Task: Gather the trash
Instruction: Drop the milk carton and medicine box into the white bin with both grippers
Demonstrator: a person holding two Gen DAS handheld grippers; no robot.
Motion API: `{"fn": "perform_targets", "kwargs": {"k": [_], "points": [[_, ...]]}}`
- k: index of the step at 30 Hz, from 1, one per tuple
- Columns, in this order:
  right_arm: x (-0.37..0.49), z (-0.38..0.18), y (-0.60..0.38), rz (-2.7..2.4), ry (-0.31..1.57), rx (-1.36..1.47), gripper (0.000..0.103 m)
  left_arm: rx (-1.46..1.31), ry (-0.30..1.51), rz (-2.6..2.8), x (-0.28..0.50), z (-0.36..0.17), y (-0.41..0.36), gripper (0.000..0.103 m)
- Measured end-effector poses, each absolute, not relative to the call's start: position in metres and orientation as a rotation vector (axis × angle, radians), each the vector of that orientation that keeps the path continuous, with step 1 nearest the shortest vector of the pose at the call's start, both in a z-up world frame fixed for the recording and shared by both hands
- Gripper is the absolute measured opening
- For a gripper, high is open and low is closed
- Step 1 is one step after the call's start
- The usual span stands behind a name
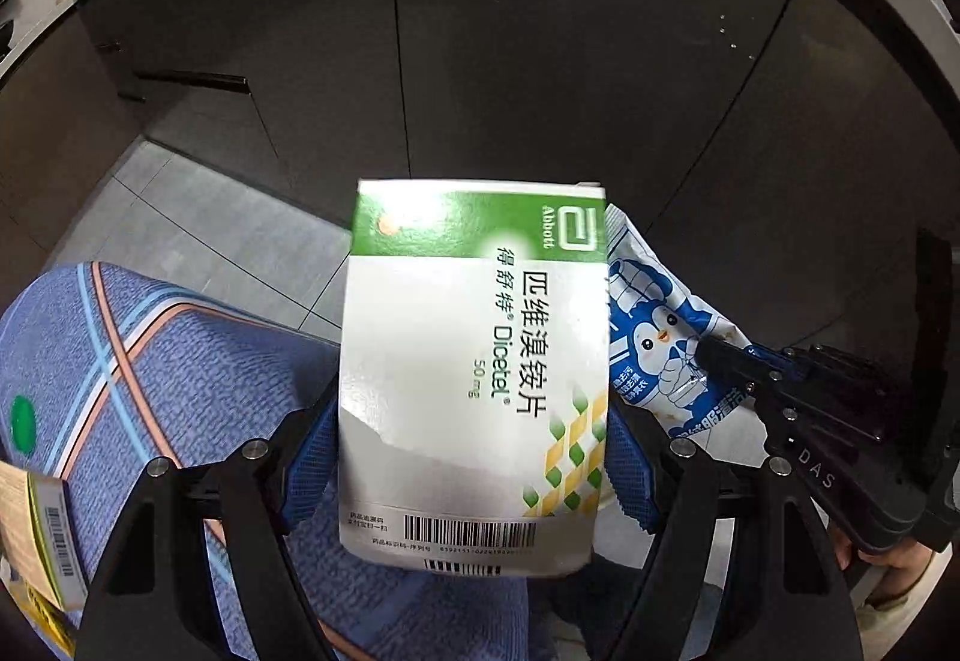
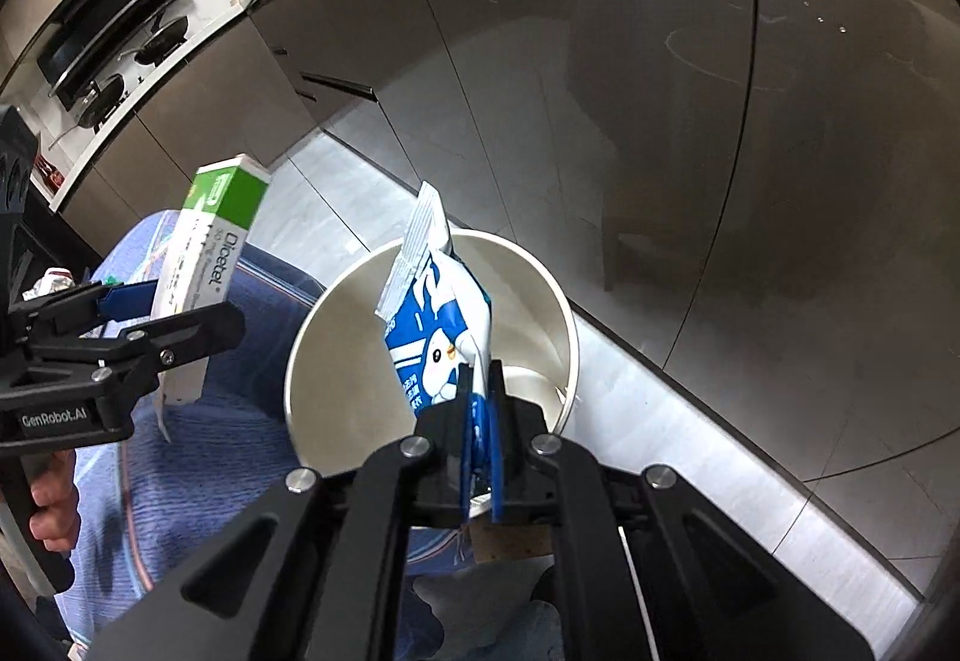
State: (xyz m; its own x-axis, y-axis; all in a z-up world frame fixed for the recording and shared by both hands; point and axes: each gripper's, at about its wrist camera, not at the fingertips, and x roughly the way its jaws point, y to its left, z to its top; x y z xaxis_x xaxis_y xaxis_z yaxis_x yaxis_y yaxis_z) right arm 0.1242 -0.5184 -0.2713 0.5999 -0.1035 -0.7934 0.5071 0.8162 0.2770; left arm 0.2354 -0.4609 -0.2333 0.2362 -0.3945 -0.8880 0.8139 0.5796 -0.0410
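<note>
My left gripper [image 1: 474,457] is shut on a white and green Dicetel medicine box [image 1: 474,361], held upright above the blue cloth. The box also shows in the right wrist view [image 2: 207,265], left of the bin. My right gripper [image 2: 480,391] is shut on a blue and white penguin snack wrapper [image 2: 435,313], held over the open mouth of a white round bin [image 2: 540,271]. In the left wrist view the wrapper [image 1: 654,337] sticks out behind the box's right edge, with my right gripper [image 1: 708,355] on it.
A blue plaid cloth [image 1: 180,361] covers the table at left; another box [image 1: 42,535] lies at its lower left edge. Dark cabinet fronts [image 1: 540,30] stand behind, over a grey tiled floor [image 1: 210,229]. A stove with pans [image 2: 120,60] is far left.
</note>
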Motion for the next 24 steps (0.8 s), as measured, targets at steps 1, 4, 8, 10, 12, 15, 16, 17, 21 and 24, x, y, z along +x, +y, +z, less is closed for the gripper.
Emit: {"fn": "perform_targets", "kwargs": {"k": [1, 4, 8, 10, 12, 15, 16, 17, 21, 24], "points": [[0.126, -0.274, -0.520, -0.369, 0.866, 0.518, 0.006, 0.489, 1.028, -0.872, 0.238, -0.234, -0.459, 0.072], [0.133, -0.276, -0.521, -0.361, 0.877, 0.513, 0.010, 0.490, 1.034, -0.861, 0.240, -0.242, -0.468, 0.072], [0.139, -0.282, -0.520, -0.360, 0.885, 0.503, 0.015, 0.483, 1.040, -0.850, 0.242, -0.250, -0.469, 0.072], [0.141, -0.285, -0.520, -0.355, 0.889, 0.499, 0.021, 0.487, 1.047, -0.849, 0.245, -0.253, -0.470, 0.075], [0.142, -0.285, -0.519, -0.354, 0.887, 0.489, 0.030, 0.490, 1.042, -0.844, 0.244, -0.256, -0.470, 0.081], [0.143, -0.286, -0.516, -0.344, 0.880, 0.471, 0.038, 0.485, 1.027, -0.841, 0.244, -0.255, -0.467, 0.085], [0.142, -0.286, -0.515, -0.339, 0.877, 0.471, 0.038, 0.479, 1.022, -0.840, 0.244, -0.255, -0.467, 0.086], [0.142, -0.286, -0.515, -0.334, 0.874, 0.471, 0.042, 0.473, 1.019, -0.838, 0.244, -0.255, -0.465, 0.087], [0.136, -0.284, -0.512, -0.329, 0.858, 0.449, 0.062, 0.441, 0.999, -0.816, 0.252, -0.244, -0.452, 0.095], [0.133, -0.280, -0.511, -0.335, 0.848, 0.441, 0.082, 0.425, 0.988, -0.790, 0.252, -0.238, -0.441, 0.095]]}}
